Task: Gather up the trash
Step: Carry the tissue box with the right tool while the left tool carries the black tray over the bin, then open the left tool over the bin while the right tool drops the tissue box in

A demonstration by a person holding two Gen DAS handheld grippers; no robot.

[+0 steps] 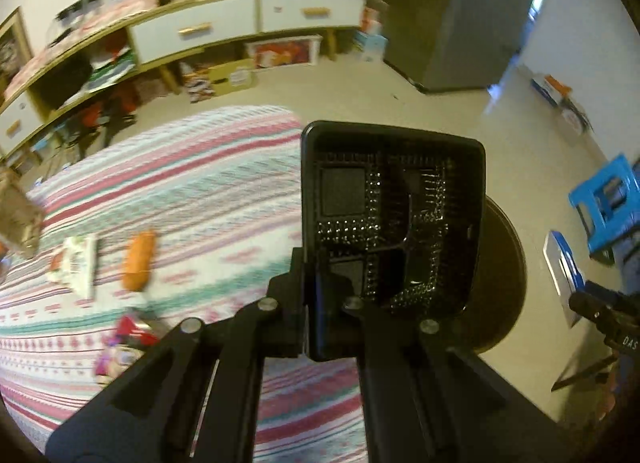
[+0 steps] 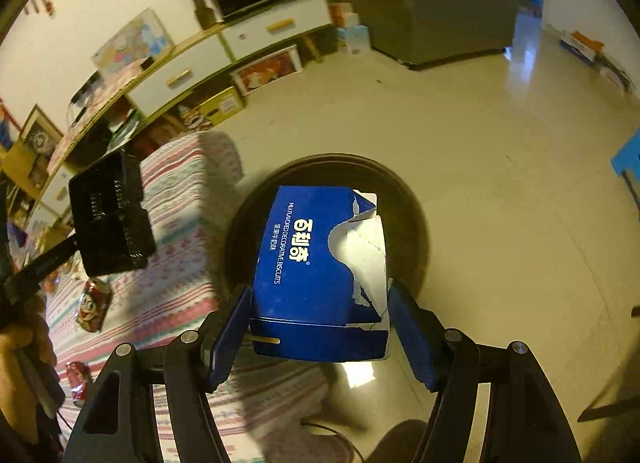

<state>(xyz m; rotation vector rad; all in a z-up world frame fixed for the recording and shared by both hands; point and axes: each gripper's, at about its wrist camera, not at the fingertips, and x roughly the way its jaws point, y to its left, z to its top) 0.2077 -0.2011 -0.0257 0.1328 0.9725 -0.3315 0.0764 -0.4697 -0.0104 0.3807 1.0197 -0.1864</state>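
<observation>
Both tongs loaded above the bin; litter remains on the table.
Left tongs (image 1: pixel 320 303) clamp a black tray (image 1: pixel 392 215); right tongs (image 2: pixel 320 327) bracket a blue biscuit box (image 2: pixel 316 263), contact uncertain, over the dark bin (image 2: pixel 408 231); cans (image 2: pixel 94 305) and wrappers (image 1: pixel 74 263) await on the table (image 1: pixel 200 167).

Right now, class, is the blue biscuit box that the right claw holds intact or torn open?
Torn open. The biscuit box has a ragged rip along its right side, exposing white cardboard, as it hangs over the round bin.

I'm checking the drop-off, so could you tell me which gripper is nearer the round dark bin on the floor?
Right. The right gripper holds the blue biscuit box directly over the bin; the left gripper, gripping the black tray, sits beside it.
</observation>
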